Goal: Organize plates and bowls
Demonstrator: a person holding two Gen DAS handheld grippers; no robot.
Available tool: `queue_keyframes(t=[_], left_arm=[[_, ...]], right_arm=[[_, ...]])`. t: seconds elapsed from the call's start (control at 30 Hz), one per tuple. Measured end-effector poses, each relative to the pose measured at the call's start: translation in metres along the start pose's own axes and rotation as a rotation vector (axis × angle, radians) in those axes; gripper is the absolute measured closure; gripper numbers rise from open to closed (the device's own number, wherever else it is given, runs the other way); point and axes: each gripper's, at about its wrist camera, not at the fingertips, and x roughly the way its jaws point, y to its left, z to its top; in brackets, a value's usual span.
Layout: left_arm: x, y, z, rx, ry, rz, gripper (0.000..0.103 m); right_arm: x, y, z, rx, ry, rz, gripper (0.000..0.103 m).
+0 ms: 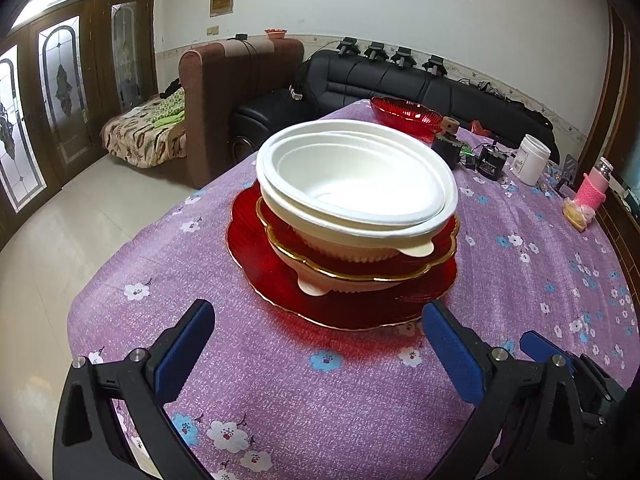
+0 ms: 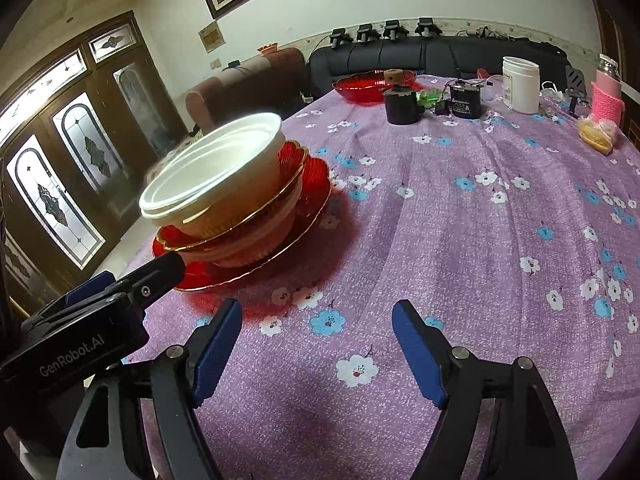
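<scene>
- Stack [image 1: 352,216] sits on the purple cloth [image 1: 280,400], toward the table's near-left part. From the bottom: large red plate [image 1: 280,296], a white bowl [image 1: 320,284], a gold-rimmed red plate [image 1: 360,276], then two nested white bowls [image 1: 356,184] on top.
- Top bowls sit tilted — rim higher on one side in both views. Stack looks uneven; my guess is it needs re-sorting, plates with plates and bowls with bowls.
- A second red dish [image 2: 364,84] lies well apart at the far end, near a black pot [image 2: 402,106], a white jar [image 2: 520,84] and a pink-wrapped bottle [image 2: 608,92].
- Left gripper [image 1: 318,322]: jaws wide apart, nothing between them. Stack lies dead ahead, the big plate's near rim just beyond the fingertips and roughly centred in the gap.
- Right gripper [image 2: 318,320]: jaws wide as well, empty, only bare cloth ahead. Stack lies up and to its left, off its axis; the left gripper's body shows at that view's left edge, between camera and stack.
- Key relation: left gripper is nearer and already lined up with the stack — right would have to swing leftward to reach it.
- Stack is round, so no long axis to match; approach height matters instead. Top bowl rims stand well above the fingertips as seen.
- Risk, judged: lifting the tilted top bowls could slide the gold-rimmed plate.
</scene>
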Motion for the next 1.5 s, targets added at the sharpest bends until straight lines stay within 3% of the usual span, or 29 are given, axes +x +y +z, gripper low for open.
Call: queue_keyframes(t=[1.5], left_arm=[[0.022, -0.002, -0.009, 0.016, 0.08, -0.016, 0.0]], right_arm=[[0.012, 0.003, -0.008, -0.038, 0.028, -0.036, 0.021]])
